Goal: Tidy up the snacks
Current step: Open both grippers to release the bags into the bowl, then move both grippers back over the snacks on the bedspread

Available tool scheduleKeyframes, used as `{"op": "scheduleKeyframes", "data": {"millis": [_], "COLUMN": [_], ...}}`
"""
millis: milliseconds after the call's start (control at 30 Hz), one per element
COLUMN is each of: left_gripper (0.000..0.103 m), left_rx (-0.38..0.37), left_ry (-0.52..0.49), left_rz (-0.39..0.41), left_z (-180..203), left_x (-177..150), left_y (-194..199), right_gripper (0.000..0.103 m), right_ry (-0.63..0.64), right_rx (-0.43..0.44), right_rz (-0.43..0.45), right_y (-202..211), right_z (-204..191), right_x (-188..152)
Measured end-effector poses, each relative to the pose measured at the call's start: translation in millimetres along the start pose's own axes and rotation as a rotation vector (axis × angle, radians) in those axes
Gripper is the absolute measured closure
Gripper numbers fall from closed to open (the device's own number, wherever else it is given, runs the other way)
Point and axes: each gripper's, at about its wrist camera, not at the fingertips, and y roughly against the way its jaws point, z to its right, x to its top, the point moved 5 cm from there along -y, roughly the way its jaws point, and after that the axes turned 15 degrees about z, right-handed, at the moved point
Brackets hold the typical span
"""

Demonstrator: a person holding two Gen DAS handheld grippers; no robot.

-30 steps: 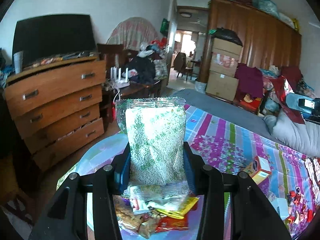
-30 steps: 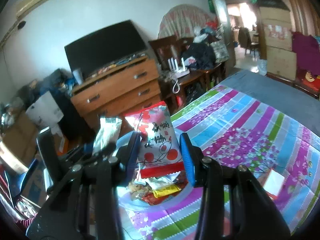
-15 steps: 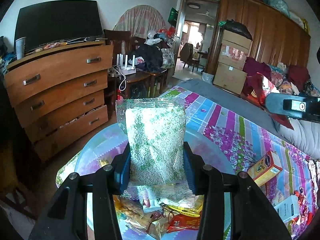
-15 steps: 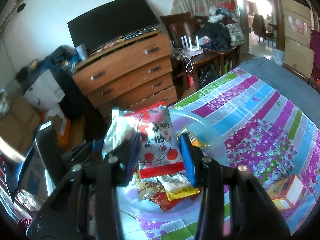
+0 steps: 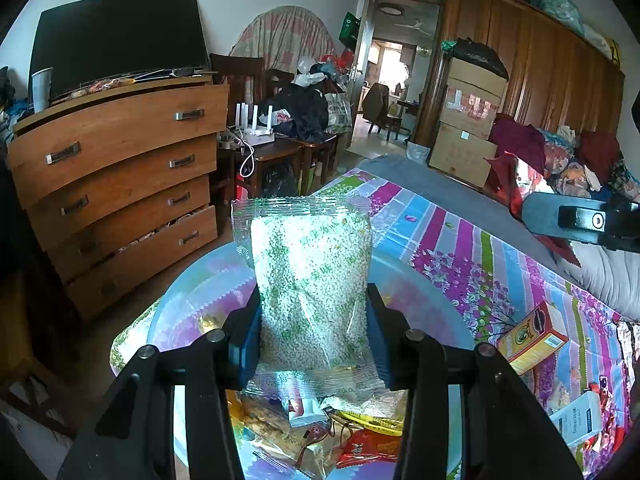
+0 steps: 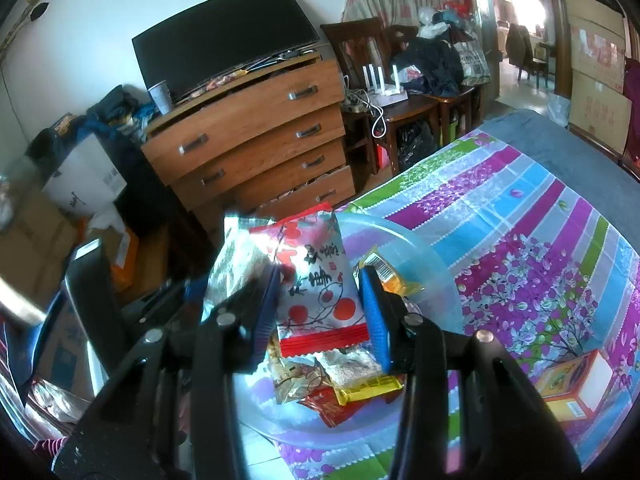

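The left gripper (image 5: 314, 320) squeezes a clear bag of white puffed bits (image 5: 310, 284). The right gripper (image 6: 320, 312) squeezes a red and white snack bag (image 6: 318, 280). Both bags hang over the see-through bowl (image 6: 436, 264) of snacks, which now looks closer than before. The bowl sits on a striped flower bedsheet (image 6: 520, 232). Farther back stand a wooden dresser (image 5: 116, 168) and a black TV (image 5: 116, 40).

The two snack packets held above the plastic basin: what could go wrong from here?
1. The basin sits at the corner of the bed, so a hard drop may tip it toward the floor.
2. The left tool pinches the green-white packet by its sides; it may slip or crush.
3. The right tool holds the red-white packet close beside the other, so they could collide.
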Motion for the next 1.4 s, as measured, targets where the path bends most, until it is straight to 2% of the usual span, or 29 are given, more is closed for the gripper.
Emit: {"op": "scheduleKeyframes", "data": {"millis": [433, 633, 700, 733, 1133, 1200, 1267, 1400], "left_gripper": [0.055, 0.043, 0.029, 0.026, 0.024, 0.024, 0.024, 0.023], "left_rx": [0.012, 0.032, 0.043, 0.050, 0.066, 0.070, 0.074, 0.076], "left_ry": [0.004, -0.003, -0.005, -0.006, -0.001, -0.001, -0.002, -0.009], "left_rz": [-0.005, -0.009, 0.004, 0.012, 0.010, 0.007, 0.006, 0.003], "left_z": [-4, -5, -6, -6, -7, -8, -8, -8], "left_x": [-7, -11, -10, -9, -11, -10, -10, -10], "left_y": [-3, -4, -3, -1, 2, 1, 0, 1], "right_gripper": [0.061, 0.060, 0.059, 0.059, 0.059, 0.042, 0.031, 0.023], "right_ry": [-0.003, -0.036, -0.050, -0.053, -0.021, -0.018, -0.015, -0.021], "right_rx": [0.000, 0.011, 0.008, 0.007, 0.015, 0.015, 0.008, 0.002], "right_rz": [-0.003, -0.019, -0.016, -0.017, -0.011, 0.003, 0.022, 0.049], "right_y": [-3, -11, -13, -12, -7, -3, 1, 12], "right_z": [0, 2, 5, 7, -3, -6, -8, -10], "right_x": [-1, -11, -13, -12, -13, -11, -9, -6]}}
